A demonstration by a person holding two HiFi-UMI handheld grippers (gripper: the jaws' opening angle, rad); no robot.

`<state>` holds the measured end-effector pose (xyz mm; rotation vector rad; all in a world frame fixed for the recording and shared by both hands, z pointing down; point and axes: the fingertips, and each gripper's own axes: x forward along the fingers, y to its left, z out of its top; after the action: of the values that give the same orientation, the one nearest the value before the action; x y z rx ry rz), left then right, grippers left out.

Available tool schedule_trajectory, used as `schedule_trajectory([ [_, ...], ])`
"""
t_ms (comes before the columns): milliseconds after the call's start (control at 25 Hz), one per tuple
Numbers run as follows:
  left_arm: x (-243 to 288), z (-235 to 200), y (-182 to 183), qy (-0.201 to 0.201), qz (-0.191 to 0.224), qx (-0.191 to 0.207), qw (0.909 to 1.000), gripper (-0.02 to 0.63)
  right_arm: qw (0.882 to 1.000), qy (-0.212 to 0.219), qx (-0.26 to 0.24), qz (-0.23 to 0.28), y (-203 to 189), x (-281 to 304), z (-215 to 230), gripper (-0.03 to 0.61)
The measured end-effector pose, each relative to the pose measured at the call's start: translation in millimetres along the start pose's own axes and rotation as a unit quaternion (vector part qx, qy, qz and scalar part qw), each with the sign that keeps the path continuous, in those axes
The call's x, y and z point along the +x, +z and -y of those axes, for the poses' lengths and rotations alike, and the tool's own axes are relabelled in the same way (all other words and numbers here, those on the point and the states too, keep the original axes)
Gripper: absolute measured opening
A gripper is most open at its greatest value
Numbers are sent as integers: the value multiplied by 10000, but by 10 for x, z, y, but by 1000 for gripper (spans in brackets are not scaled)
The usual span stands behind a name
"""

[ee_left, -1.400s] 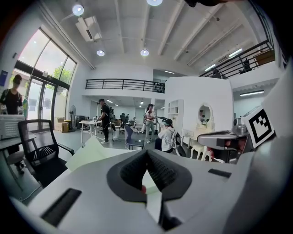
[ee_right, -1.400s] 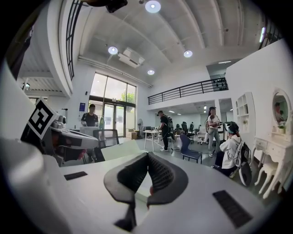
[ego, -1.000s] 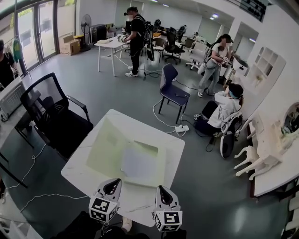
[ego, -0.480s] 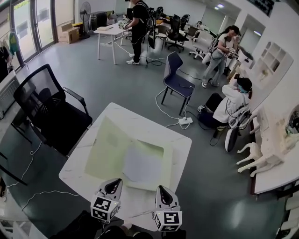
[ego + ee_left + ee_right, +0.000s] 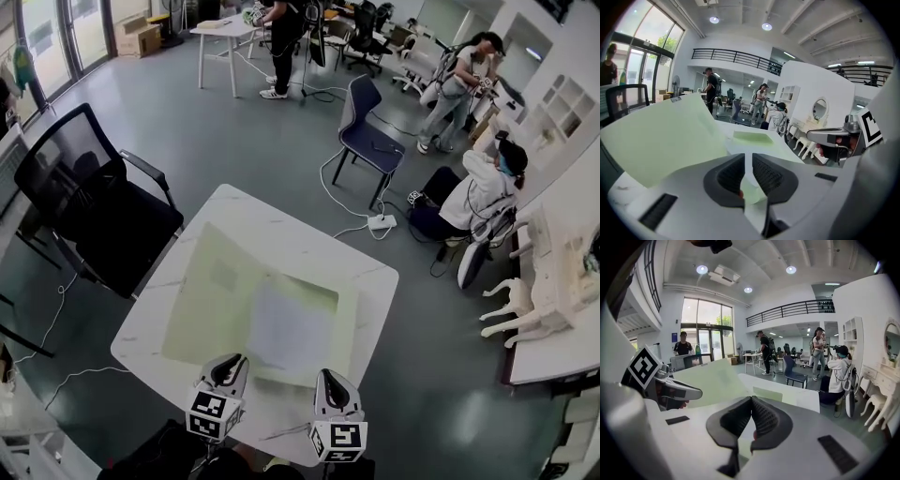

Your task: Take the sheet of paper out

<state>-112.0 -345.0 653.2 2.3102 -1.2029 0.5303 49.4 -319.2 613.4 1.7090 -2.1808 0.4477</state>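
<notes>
A pale green folder (image 5: 211,291) lies open on the white marble table (image 5: 309,246), its left leaf tilted up. A white sheet of paper (image 5: 289,325) lies on its right half, the far end tucked under a green pocket strip (image 5: 309,291). My left gripper (image 5: 228,364) hovers over the table's near edge, just short of the folder (image 5: 670,136). Its jaws have just eased to a thin slit, still shut (image 5: 748,161), with nothing between them. My right gripper (image 5: 330,380) is beside it, shut and empty (image 5: 751,404), facing the folder (image 5: 717,380).
A black office chair (image 5: 94,211) stands close to the table's left side. A blue chair (image 5: 370,127) and a power strip (image 5: 380,222) on a cable are beyond the far corner. A seated person (image 5: 478,192) and a white desk (image 5: 562,300) are to the right.
Both grippers have come forward and down toward the table's near edge, and the table now shows larger and closer. The folder and the sheet lie as before.
</notes>
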Motion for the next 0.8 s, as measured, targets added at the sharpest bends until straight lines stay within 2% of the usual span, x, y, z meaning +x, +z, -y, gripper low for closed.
schedule_trajectory([
  [80, 101, -36, -32, -40, -86, -151, 9998, 140, 10000, 11, 8, -40, -21, 63, 26, 17],
  [240, 314, -107, -125, -109, -289, -442, 9985, 208, 9999, 55, -2, -121, -76, 163, 51, 17],
  [480, 605, -200, -249, -18, -528, -686, 9962, 216, 9997, 69, 16, -235, -185, 259, 150, 17],
  [680, 759, -286, -378, 105, -738, -727, 9946, 215, 9996, 56, 61, -272, -245, 334, 225, 17],
  [800, 802, -309, -436, 106, -838, -732, 9937, 181, 9996, 50, 69, -273, -251, 377, 239, 17],
])
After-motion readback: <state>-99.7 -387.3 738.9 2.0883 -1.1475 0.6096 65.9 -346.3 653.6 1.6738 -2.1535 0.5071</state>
